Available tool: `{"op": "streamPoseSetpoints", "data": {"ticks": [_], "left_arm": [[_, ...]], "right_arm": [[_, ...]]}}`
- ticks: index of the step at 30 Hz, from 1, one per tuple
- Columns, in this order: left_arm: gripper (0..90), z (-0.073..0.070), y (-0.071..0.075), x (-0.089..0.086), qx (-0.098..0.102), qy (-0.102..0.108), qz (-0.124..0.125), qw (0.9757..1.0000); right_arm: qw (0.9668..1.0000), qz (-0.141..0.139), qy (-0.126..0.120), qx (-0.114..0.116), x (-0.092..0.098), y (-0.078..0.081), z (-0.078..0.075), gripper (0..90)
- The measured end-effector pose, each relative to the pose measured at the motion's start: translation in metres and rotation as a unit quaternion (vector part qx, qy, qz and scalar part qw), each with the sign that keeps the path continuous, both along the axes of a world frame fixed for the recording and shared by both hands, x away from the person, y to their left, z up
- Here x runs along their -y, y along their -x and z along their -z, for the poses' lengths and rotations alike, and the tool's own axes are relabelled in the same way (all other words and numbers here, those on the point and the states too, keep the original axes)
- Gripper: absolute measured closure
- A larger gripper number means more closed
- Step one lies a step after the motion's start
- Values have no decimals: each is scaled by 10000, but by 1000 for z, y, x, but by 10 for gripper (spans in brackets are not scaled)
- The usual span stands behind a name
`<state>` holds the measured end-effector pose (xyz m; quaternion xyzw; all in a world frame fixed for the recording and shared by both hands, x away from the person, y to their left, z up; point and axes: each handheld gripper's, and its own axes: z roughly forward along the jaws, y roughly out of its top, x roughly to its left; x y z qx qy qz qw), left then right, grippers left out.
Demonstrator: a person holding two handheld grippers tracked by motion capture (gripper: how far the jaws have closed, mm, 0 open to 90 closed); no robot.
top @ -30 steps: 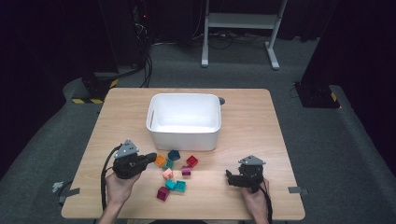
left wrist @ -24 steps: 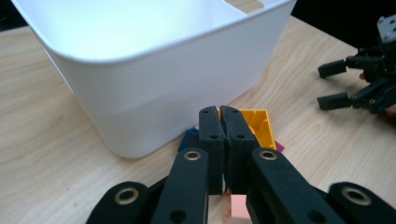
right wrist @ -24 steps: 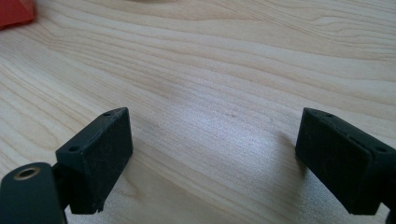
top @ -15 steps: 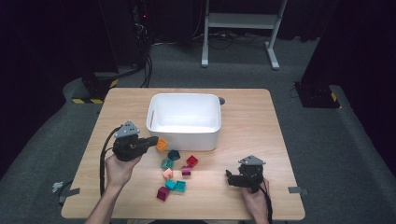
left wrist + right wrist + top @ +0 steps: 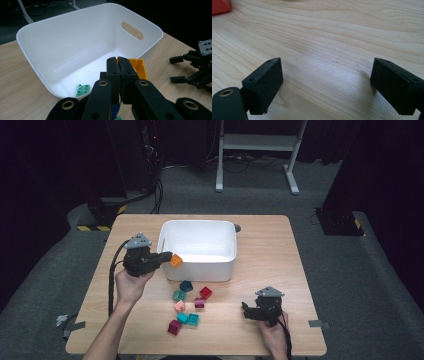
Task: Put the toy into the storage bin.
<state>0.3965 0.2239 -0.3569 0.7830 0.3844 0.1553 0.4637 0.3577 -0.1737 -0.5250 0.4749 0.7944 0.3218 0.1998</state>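
Note:
My left gripper point(image 5: 169, 256) is shut on an orange brick point(image 5: 176, 260) and holds it in the air at the front left rim of the white bin point(image 5: 197, 223). In the left gripper view the jaws point(image 5: 118, 62) meet on the orange brick point(image 5: 138, 66) just above the bin's near wall point(image 5: 75, 40). A small green plate point(image 5: 82, 89) lies on the bin's floor. My right gripper point(image 5: 246, 309) rests low at the front right of the table, open, with bare wood between its jaws point(image 5: 325, 82). It shows farther off in the left gripper view too point(image 5: 172, 70).
Several loose bricks lie in front of the bin: a dark teal one point(image 5: 186, 285), a red one point(image 5: 205, 292), a pink one point(image 5: 179, 307), a magenta one point(image 5: 174, 327) and others. The table point(image 5: 270, 250) is bare wood to the right of the bin.
My left gripper has risen from the pile of bricks and moved toward the bin's front left rim, carrying the orange brick. The right gripper has stayed still.

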Motion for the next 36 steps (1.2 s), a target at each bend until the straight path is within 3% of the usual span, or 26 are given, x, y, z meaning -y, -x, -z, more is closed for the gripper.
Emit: {"op": "streamPoseSetpoints", "data": {"ticks": [15,24,36], "left_arm": [[876,-8,-32,12,15,-118,-94,9999],[876,0,-53,19,-61,-167,-307,9994],[875,12,-67,25,-150,-346,-491,9981]], "right_arm": [[10000,-1,2,1,0,0,0,106],[10000,-4,3,1,0,0,0,107],[10000,-4,3,2,0,0,0,107]]}}
